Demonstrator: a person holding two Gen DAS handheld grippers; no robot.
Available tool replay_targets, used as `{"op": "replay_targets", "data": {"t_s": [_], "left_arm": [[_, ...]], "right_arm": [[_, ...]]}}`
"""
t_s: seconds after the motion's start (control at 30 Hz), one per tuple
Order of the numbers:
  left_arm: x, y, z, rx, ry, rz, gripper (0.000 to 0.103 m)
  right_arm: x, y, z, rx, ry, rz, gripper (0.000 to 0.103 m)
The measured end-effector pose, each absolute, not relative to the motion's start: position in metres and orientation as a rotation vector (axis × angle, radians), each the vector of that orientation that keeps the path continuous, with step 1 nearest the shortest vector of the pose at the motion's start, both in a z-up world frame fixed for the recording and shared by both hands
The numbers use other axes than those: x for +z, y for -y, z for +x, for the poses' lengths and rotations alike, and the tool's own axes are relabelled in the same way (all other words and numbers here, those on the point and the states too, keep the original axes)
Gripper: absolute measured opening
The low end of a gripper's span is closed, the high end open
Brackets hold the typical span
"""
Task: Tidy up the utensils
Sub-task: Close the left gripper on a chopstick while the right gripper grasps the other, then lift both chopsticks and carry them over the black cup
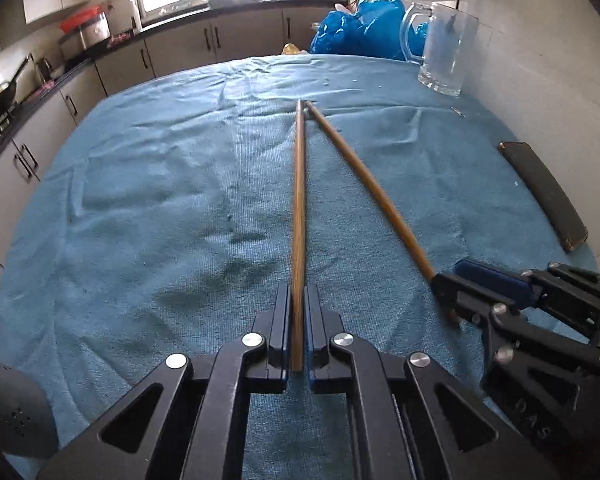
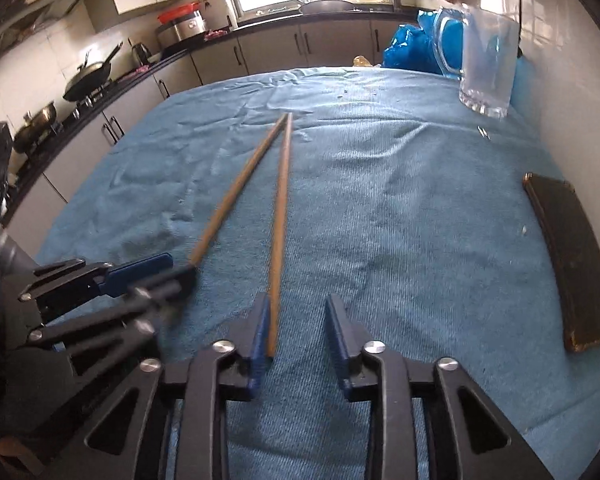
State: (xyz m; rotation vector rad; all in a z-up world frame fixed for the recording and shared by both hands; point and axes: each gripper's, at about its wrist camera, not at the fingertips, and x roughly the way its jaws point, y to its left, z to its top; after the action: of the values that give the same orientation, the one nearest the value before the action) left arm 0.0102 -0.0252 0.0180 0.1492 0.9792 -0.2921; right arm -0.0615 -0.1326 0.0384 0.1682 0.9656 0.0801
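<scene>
**A:** Blue-towelled worktop (image 1: pixel 140 200), kitchen cabinets behind; where did the pair lie?

**B:** Both flat on the towel in a narrow V; far tips nearly met, near ends apart, one per gripper.

**A:** Grips?

**B:** Left gripper (image 1: pixel 299 300) was clenched on the near end of the left chopstick (image 1: pixel 299 200); stick ran straight fwd along its fingers. Right gripper (image 2: pixel 297 304) had jaws apart w/ the right chopstick (image 2: pixel 280 208) between them, against one pad only; not clamped in its own cam.

**A:** What did the next move turn on?

**B:** Prob. the glass mug (image 1: pixel 446 48); it stood upright at the far right by the wall, well apart from the tips, nearer the right hand; both long axes pointed left of it, so I'd guess a swing rightward.
</scene>
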Motion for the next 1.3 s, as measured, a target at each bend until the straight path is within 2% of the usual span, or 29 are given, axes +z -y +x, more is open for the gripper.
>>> {"op": "replay_targets", "data": {"t_s": [0.07,0.33,0.67,0.73,0.8,0.87,0.9,0.93,0.97,1.13,1.3], "left_arm": [[0.019,0.017,0.011,-0.294,-1.0,0.104,0.005],[0.021,-0.023,-0.017,-0.289,-1.053,0.033,0.005],[0.027,-0.063,-0.12,-0.39,-1.133,0.045,0.006],[0.038,-0.071,-0.135,-0.421,-1.139,0.04,0.006],[0.053,-0.074,-0.14,-0.432,-1.1,0.039,0.006],[0.068,-0.074,-0.137,-0.422,-1.05,0.052,0.012],[0.071,-0.073,-0.134,-0.421,-1.04,0.052,0.016],[0.072,-0.072,-0.127,-0.412,-1.037,0.056,0.027],[0.071,-0.069,-0.119,-0.399,-1.042,0.063,0.032],[0.044,-0.049,-0.065,-0.382,-1.156,0.078,0.032],[0.025,-0.025,-0.04,-0.372,-1.179,0.136,0.031]], "right_arm": [[0.039,0.129,-0.058,0.077,-0.987,0.158,0.006],[0.041,0.136,-0.077,0.03,-1.047,0.164,0.005],[0.045,0.154,-0.196,0.058,-1.15,0.188,0.007],[0.046,0.157,-0.21,0.082,-1.161,0.181,0.014],[0.051,0.162,-0.216,0.075,-1.153,0.173,0.036],[0.061,0.168,-0.215,0.035,-1.106,0.146,0.044],[0.063,0.17,-0.213,0.026,-1.099,0.145,0.044],[0.065,0.173,-0.207,0.017,-1.09,0.151,0.044],[0.066,0.175,-0.201,0.02,-1.083,0.162,0.044],[0.065,0.17,-0.151,0.054,-1.095,0.206,0.044],[0.055,0.159,-0.108,0.071,-1.159,0.191,0.042]]}}
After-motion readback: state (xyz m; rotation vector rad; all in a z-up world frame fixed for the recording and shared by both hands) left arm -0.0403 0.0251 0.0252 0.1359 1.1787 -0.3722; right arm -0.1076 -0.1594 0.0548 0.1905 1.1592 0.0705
